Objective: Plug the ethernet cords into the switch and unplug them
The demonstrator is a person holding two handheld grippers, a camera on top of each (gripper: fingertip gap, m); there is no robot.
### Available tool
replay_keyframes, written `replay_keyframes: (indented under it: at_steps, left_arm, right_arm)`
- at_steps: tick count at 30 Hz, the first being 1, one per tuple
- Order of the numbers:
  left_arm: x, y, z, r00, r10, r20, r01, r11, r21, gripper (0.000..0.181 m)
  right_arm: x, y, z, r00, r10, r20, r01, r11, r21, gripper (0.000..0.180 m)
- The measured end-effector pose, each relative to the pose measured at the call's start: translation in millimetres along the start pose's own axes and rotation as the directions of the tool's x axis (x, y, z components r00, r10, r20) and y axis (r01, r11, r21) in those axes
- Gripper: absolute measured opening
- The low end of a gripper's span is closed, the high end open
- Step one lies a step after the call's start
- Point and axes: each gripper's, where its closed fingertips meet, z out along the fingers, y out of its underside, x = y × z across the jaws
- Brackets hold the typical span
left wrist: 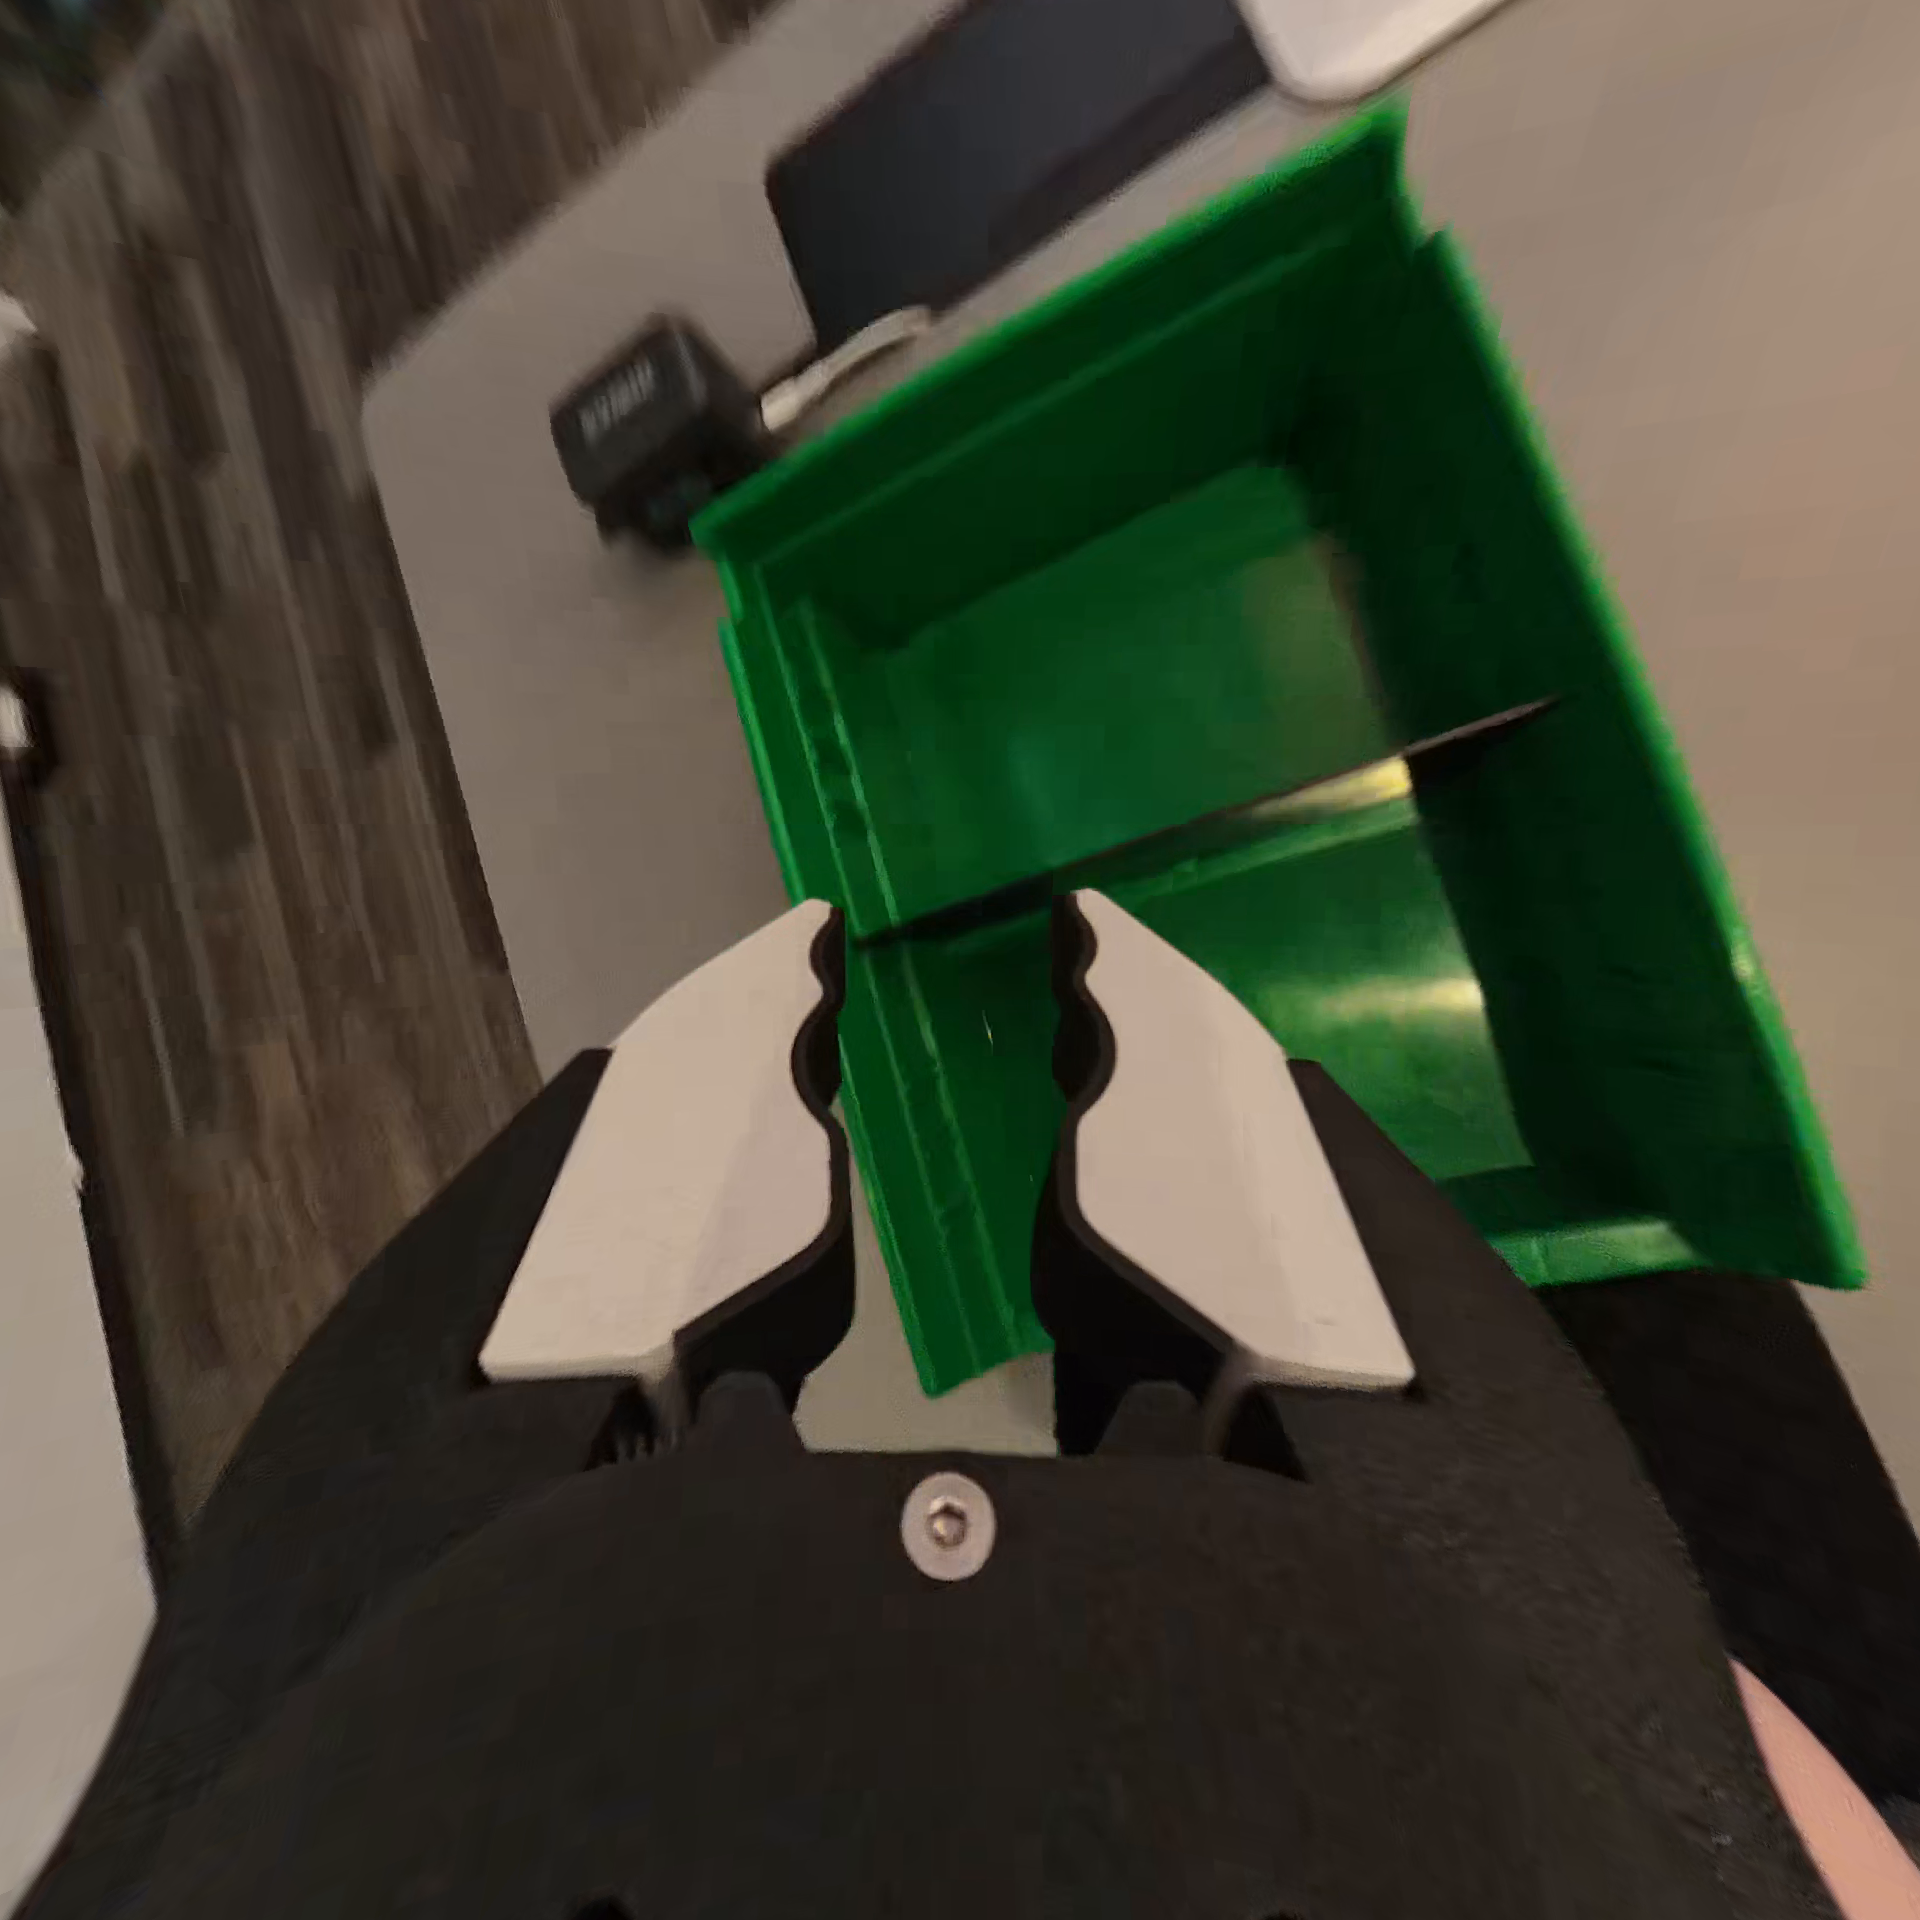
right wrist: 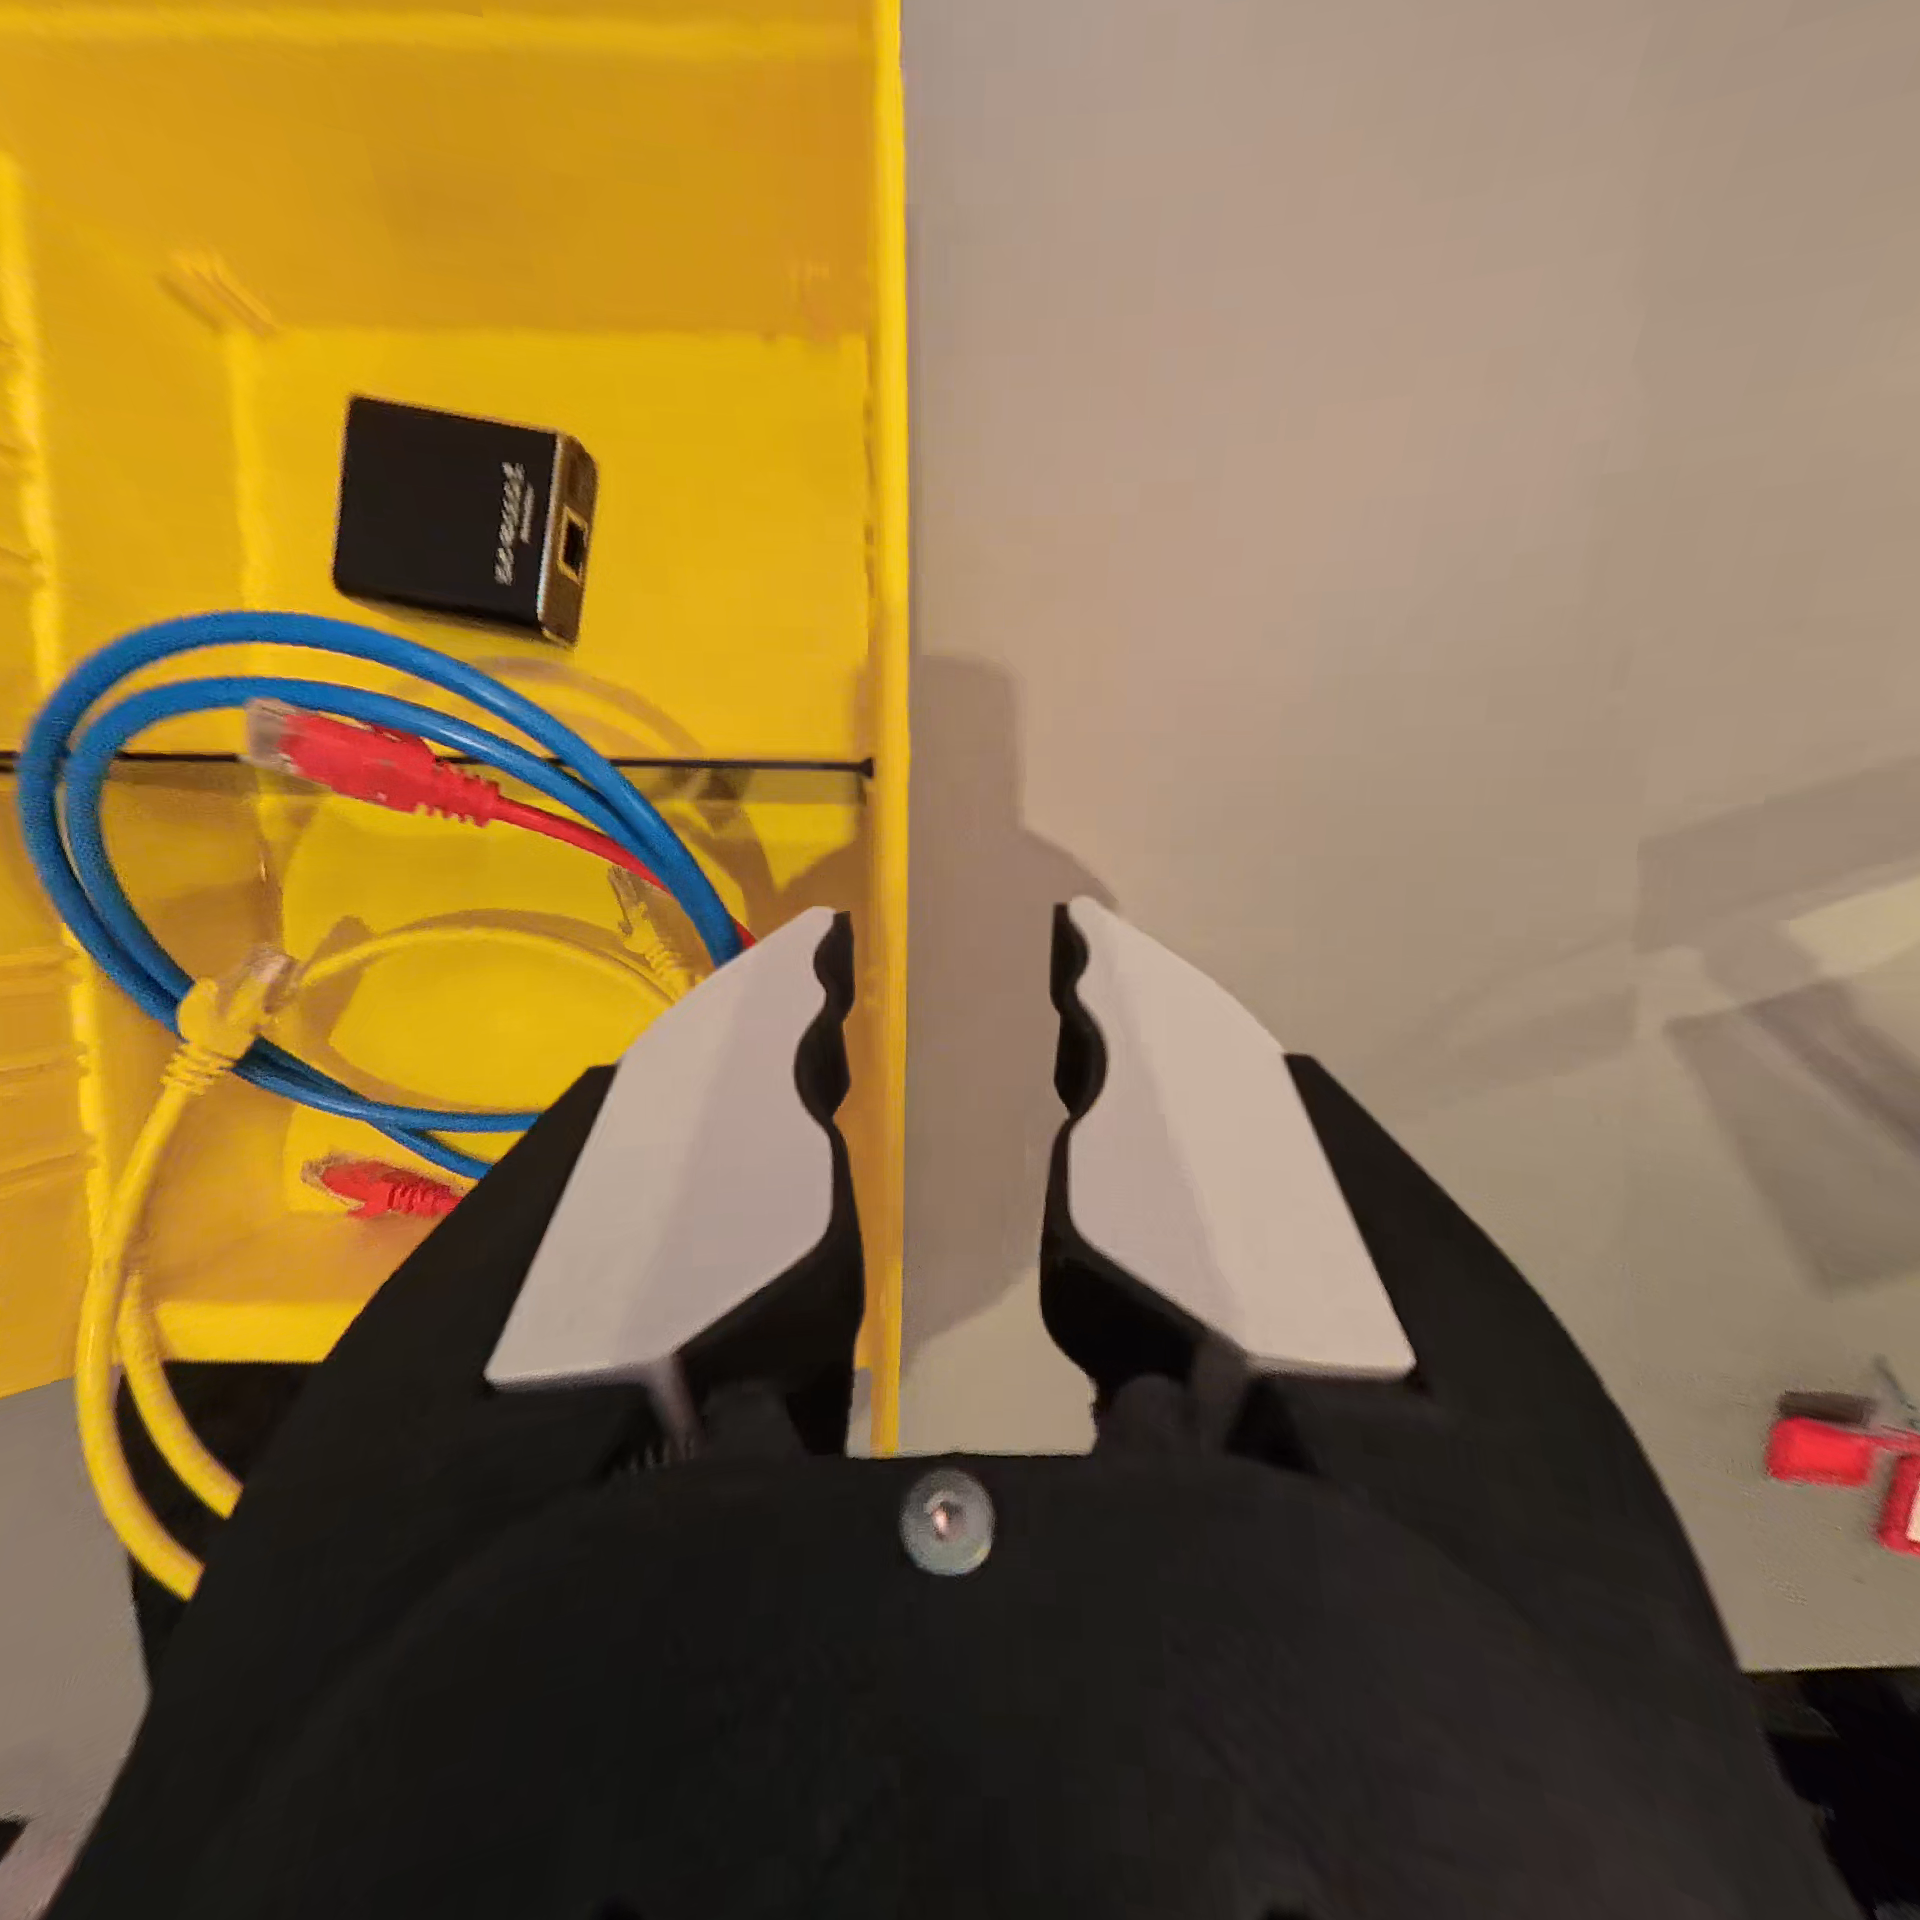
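A small black switch [right wrist: 457, 520] lies in the far compartment of a yellow bin [right wrist: 883, 416]. Blue [right wrist: 94, 914], red [right wrist: 364, 764] and yellow [right wrist: 218, 1023] ethernet cords lie coiled in the bin, all unplugged. A second red plug [right wrist: 384, 1190] lies near the front. My right gripper [right wrist: 951, 925] straddles the bin's right wall. Its left finger is against the wall and its right finger stands apart. My left gripper [left wrist: 945, 914] is closed on the near corner wall of an empty green bin [left wrist: 1558, 831], which sits askew to the table.
A thin divider [left wrist: 1247, 810] crosses the green bin; a clear one [right wrist: 727, 774] crosses the yellow bin. A black boxy device [left wrist: 655, 416] and a dark flat slab [left wrist: 987, 156] lie beyond the green bin. Red items [right wrist: 1829, 1455] lie at the right. The table edge and wood floor [left wrist: 208, 623] are at the left. One gripper's finger ends stand about 70 cm off the other's.
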Motion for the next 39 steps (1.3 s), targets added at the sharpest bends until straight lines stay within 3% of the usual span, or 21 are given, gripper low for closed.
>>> replay_keyframes:
  at_steps: [1, 6, 9, 12, 15, 21, 24, 33, 39]
  left_arm:
    - [-3.0, 10.5, 7.8, 0.999, -0.029, -0.020, 0.028, 0.998, -0.049, 0.038]
    - [-24.7, 45.6, 39.7, 0.977, -0.205, -0.058, 0.189, 0.960, -0.209, 0.042]
    - [-28.7, 50.7, 55.0, 0.956, -0.268, -0.122, 0.237, 0.946, -0.222, 0.036]
    - [-30.9, 64.6, 66.3, 0.934, -0.329, -0.139, 0.278, 0.914, -0.297, 0.038]
    - [-22.7, 78.7, 73.5, 0.917, -0.355, -0.181, 0.268, 0.886, -0.378, 0.039]
    - [-14.1, 99.4, 89.6, 0.874, -0.430, -0.227, 0.278, 0.825, -0.492, 0.013]
    - [-10.4, 101.7, 91.1, 0.844, -0.477, -0.244, 0.300, 0.798, -0.523, 0.003]
    - [10.1, 84.9, 93.8, 0.875, -0.400, -0.273, 0.209, 0.820, -0.533, 0.005]
    - [34.3, 74.3, 90.2, 0.901, -0.309, -0.304, 0.099, 0.829, -0.551, 0.008]
  right_arm:
    - [-1.4, 4.3, 7.2, 1.000, -0.008, 0.023, 0.008, 1.000, -0.026, 0.035]
    - [-12.1, 25.1, 33.3, 0.992, 0.006, 0.127, 0.016, 0.985, -0.170, 0.029]
    - [-27.2, 31.1, 42.3, 0.975, 0.076, 0.209, -0.023, 0.969, -0.247, 0.019]
    - [-22.6, 36.0, 50.9, 0.987, 0.058, 0.148, -0.011, 0.955, -0.297, 0.007]
    - [-28.3, 37.0, 51.2, 0.987, 0.060, 0.152, -0.007, 0.945, -0.328, 0.006]
    - [-66.9, 36.1, 50.4, 0.959, 0.096, 0.266, 0.018, 0.919, -0.395, 0.011]
    - [-78.7, 35.4, 51.3, 0.968, 0.045, 0.245, 0.066, 0.903, -0.425, 0.008]
    - [-130.1, 37.4, 48.8, 0.967, -0.099, 0.235, 0.214, 0.818, -0.534, 0.010]
    - [-171.0, 25.2, 55.6, 0.946, -0.187, 0.266, 0.304, 0.799, -0.519, 0.011]
